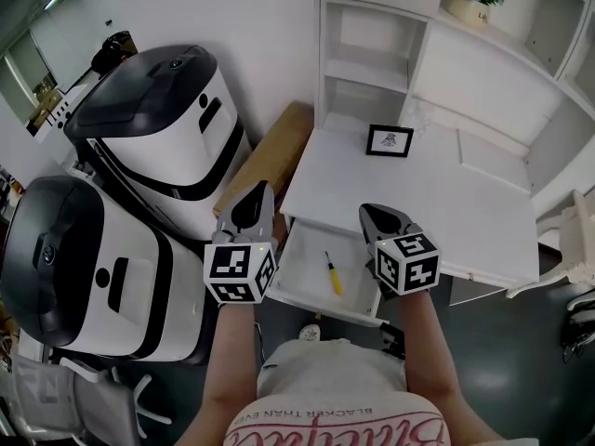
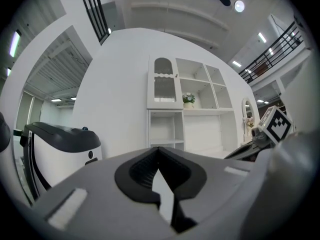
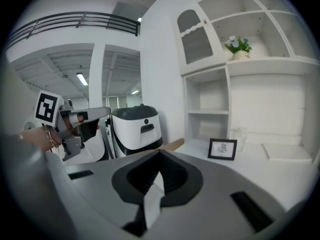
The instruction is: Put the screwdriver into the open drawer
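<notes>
Screwdriver (image 1: 332, 274) is lying inside the open drawer (image 1: 296, 291), yellow handle end nearer the drawer's front, nothing touching it. You're holding both grippers clear of it. In the head view the left gripper (image 1: 252, 210) is sitting at the drawer's left edge and the right gripper (image 1: 379, 219) at its right side. Both are showing jaws pressed together, nothing between them. The drawer is sticking out from under the desk (image 1: 437, 203). Picture frame (image 1: 390, 141) is standing on the desktop behind the drawer. Two white-and-black machines (image 1: 158, 128) are sitting left of the drawer.
</notes>
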Tool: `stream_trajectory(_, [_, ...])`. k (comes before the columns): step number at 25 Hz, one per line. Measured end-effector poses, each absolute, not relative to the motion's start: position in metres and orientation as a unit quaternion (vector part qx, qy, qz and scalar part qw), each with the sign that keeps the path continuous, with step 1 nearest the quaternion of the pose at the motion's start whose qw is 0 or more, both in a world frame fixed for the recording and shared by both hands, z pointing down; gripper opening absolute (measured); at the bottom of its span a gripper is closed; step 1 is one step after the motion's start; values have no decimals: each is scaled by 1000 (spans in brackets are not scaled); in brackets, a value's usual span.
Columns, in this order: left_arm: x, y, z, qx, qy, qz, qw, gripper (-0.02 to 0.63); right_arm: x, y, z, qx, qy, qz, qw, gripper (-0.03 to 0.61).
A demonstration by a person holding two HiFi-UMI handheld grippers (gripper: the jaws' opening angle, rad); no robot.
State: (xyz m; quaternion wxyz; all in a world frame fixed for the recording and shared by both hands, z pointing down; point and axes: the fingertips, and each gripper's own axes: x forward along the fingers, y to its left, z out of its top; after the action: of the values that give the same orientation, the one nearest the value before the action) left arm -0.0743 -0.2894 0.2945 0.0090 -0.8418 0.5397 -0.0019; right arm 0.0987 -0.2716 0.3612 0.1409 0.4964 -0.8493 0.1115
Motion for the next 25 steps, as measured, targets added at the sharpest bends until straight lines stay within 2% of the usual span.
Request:
stream_trajectory(17, [-65,-279,222,-845,524,30,98,9,127,-245,220,548,-833,-52,43,6])
stream_trajectory(25, [-67,-273,203,-843,525,44,110,9,132,-234,183,569,-814,-110,38,6])
